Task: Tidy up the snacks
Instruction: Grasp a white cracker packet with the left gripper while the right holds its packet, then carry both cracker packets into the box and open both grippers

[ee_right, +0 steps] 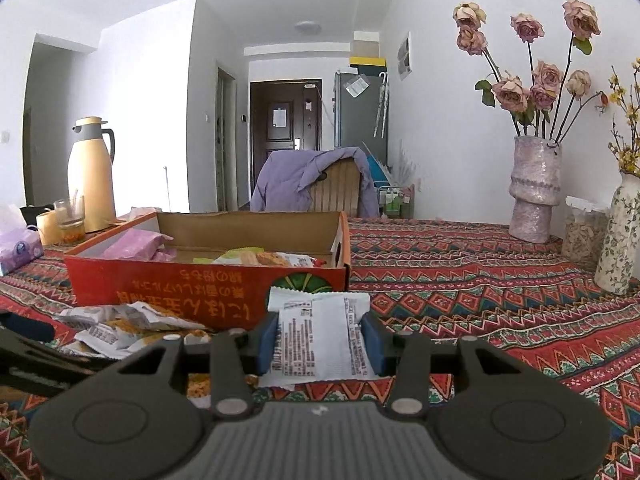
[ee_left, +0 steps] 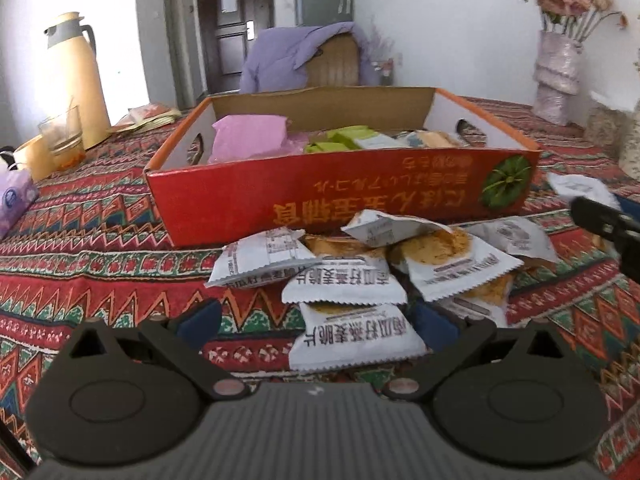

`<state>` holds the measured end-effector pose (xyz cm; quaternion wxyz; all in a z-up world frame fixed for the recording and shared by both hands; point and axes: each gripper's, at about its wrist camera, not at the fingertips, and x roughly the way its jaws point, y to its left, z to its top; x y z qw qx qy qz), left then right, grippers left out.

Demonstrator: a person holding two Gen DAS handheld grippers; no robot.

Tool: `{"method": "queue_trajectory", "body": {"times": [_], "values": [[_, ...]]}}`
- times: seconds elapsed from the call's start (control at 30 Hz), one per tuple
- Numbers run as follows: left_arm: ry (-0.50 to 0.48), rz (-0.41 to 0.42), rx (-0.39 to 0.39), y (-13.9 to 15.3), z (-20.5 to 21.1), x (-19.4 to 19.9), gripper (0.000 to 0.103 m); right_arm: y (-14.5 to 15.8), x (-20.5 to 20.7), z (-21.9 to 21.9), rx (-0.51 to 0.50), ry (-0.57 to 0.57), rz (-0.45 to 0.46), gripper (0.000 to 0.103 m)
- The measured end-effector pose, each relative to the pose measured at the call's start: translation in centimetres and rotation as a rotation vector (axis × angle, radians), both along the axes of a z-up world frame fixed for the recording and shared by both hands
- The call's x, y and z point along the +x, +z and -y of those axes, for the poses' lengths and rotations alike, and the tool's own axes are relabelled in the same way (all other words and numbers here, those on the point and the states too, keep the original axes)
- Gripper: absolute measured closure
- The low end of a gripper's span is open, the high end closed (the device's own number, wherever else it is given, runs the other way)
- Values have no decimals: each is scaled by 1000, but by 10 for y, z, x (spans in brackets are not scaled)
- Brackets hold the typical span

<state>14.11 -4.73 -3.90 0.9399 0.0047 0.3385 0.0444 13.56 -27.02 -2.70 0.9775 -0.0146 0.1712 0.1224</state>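
A cream thermos jug (ee_right: pixel 91 172) stands at the far left of the worktop's patterned cloth (ee_right: pixel 480 280), with a glass tumbler (ee_right: pixel 70 216) and a purple tissue pack (ee_right: pixel 20 250) near it. A mottled vase of dried roses (ee_right: pixel 534 188) stands at the far right, beside a floral vase (ee_right: pixel 620 236). Beyond, a purple garment (ee_right: pixel 292 180) hangs over a chair.
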Motion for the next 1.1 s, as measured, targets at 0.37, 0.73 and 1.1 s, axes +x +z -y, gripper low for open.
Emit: {"method": "queue_trajectory", "body": {"times": [0.37, 0.73, 1.1], "values": [[-9, 13, -30, -7, -2, -1, 45, 0, -2, -1, -5, 14, 11, 58], [-55, 95, -34, 2, 0, -28, 56, -1, -1, 0, -2, 11, 11, 58], [-75, 295, -22, 42, -9, -68, 56, 0, -3, -1, -9, 15, 16, 58]]}}
